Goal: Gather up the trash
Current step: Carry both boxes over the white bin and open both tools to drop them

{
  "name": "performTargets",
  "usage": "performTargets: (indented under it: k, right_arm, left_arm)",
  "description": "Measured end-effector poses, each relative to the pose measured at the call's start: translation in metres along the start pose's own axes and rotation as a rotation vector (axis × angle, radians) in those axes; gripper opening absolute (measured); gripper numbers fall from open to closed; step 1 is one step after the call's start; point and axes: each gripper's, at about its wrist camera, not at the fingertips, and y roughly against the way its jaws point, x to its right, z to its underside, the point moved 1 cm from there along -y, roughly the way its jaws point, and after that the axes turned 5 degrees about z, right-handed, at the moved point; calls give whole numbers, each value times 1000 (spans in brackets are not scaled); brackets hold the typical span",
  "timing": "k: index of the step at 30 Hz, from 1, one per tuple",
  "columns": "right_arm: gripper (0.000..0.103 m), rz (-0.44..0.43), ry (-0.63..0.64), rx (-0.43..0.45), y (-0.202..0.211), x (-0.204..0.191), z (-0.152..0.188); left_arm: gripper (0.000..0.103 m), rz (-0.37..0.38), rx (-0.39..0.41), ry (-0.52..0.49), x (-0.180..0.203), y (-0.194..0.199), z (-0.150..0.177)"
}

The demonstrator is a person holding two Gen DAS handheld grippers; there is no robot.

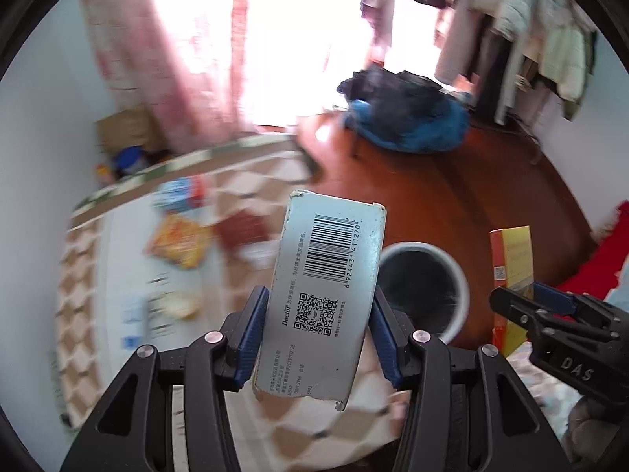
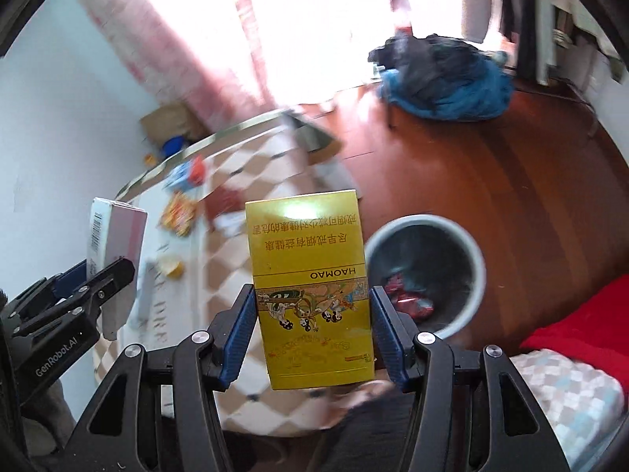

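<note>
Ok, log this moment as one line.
left gripper: shut on grey box | right gripper: shut on yellow box | bin: below, holds red wrappers

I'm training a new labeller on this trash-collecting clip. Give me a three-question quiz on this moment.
1. True or false: the left gripper has its fingers shut on a pale box with a barcode.
2. The right gripper holds: A) a blue bottle, B) a yellow box, C) nothing.
3. Fill in: the grey bin stands on the ____ wooden floor and already holds something red.

Key: 1 true; 2 B; 3 reddish-brown.
</note>
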Motion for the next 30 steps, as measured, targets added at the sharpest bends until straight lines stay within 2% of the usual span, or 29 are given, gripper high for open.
performTargets:
  k: [3, 8, 12, 17, 19, 21, 23, 25, 26, 27, 28, 30]
  right_arm:
    - [59, 53, -62, -27, -15, 52, -8]
    - [59, 94, -161, -135, -73, 129, -9]
    - [59, 92, -205, -225, -126, 170, -5]
    - [59, 93, -229, -301, -190, 195, -2]
    - [59, 90, -238, -324, -212, 202, -2]
    - [59, 75, -248, -352, -236, 203, -4]
    - [60, 56, -256, -368, -255, 203, -7]
    - [62, 72, -253, -377, -266, 201, -10]
    - [67, 78, -253, -371, -268, 200, -10]
    - [85, 81, -255, -367, -267, 201, -10]
    - [94, 85, -263, -358, -266, 201, -10]
    - [94, 84, -262, -349, -263, 200, -11]
  left_arm:
    - [47, 77, -60, 1, 30, -42, -11]
    - [47, 177, -223, 17, 70, -135, -22]
    - [49, 200, -351, 24, 84, -203, -24]
    - [51, 189, -440, 55, 89, -255, -30]
    - [52, 175, -458, 63, 88, -266, -32]
    - [58, 161, -471, 67, 88, -272, -30]
    - [87, 148, -478, 75, 84, -274, -28]
    - [93, 126, -477, 79, 82, -268, -23]
    - [93, 112, -479, 76, 80, -265, -19]
    - [93, 95, -477, 75, 77, -261, -17]
    - [93, 78, -473, 71, 75, -259, -15]
    - [93, 35, -456, 60, 69, -250, -11]
